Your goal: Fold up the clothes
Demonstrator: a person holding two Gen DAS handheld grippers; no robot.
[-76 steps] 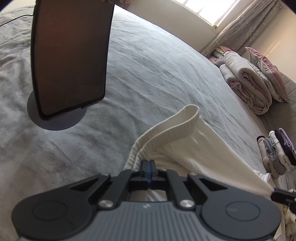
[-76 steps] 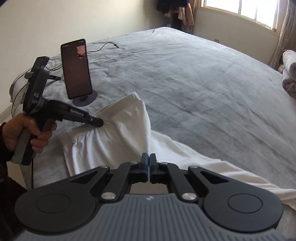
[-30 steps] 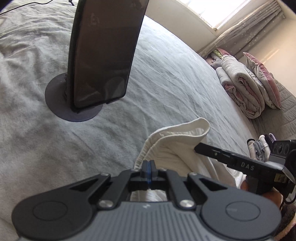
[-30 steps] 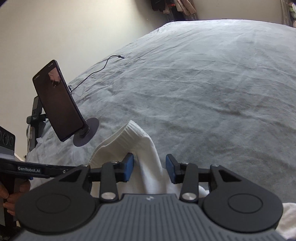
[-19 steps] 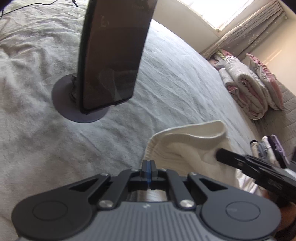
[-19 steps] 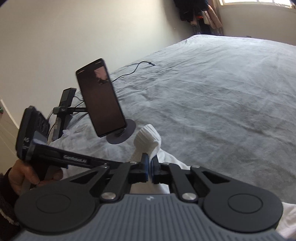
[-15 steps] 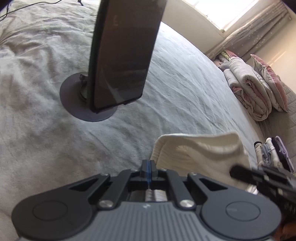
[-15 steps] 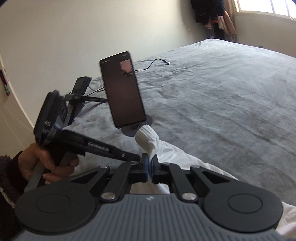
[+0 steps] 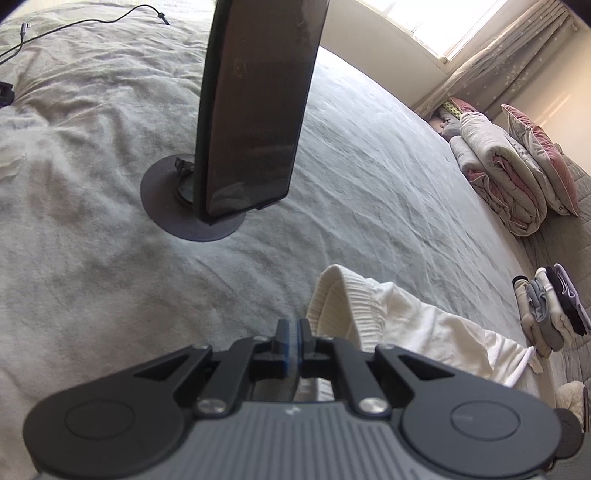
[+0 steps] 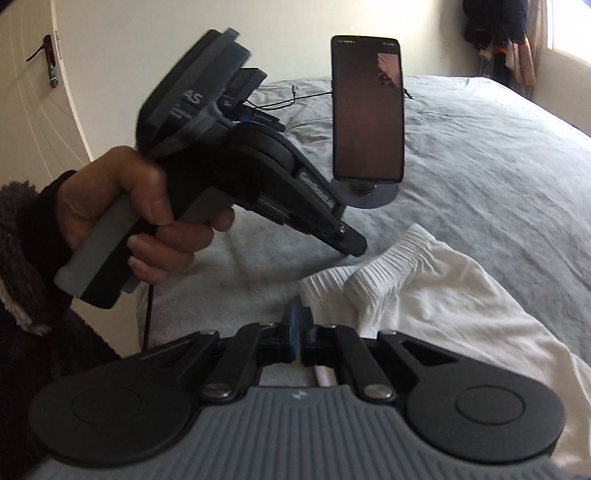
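Note:
A white garment (image 9: 406, 325) with a ribbed band (image 10: 384, 266) lies crumpled on the grey bed (image 9: 92, 258). My right gripper (image 10: 295, 332) is shut on the garment's near edge, and cloth rises from its jaws. In the left wrist view my left gripper (image 9: 290, 343) has its pads nearly together, just starting to part, and the ribbed band lies just right of them. In the right wrist view a hand (image 10: 140, 206) holds the left gripper (image 10: 352, 247), whose tip hovers just above the cloth's edge without gripping it.
A phone on a round stand (image 9: 255, 110) stands upright on the bed just beyond the garment. A cable (image 9: 74, 26) trails at the far edge. Rolled blankets (image 9: 506, 184), a pink pillow (image 9: 543, 155) and a stack of folded clothes (image 9: 550, 314) sit at the right.
My right gripper closed on the garment's edge and swung left, close to the left gripper. In the left wrist view the ribbed band slid from ahead of the jaws to their right side.

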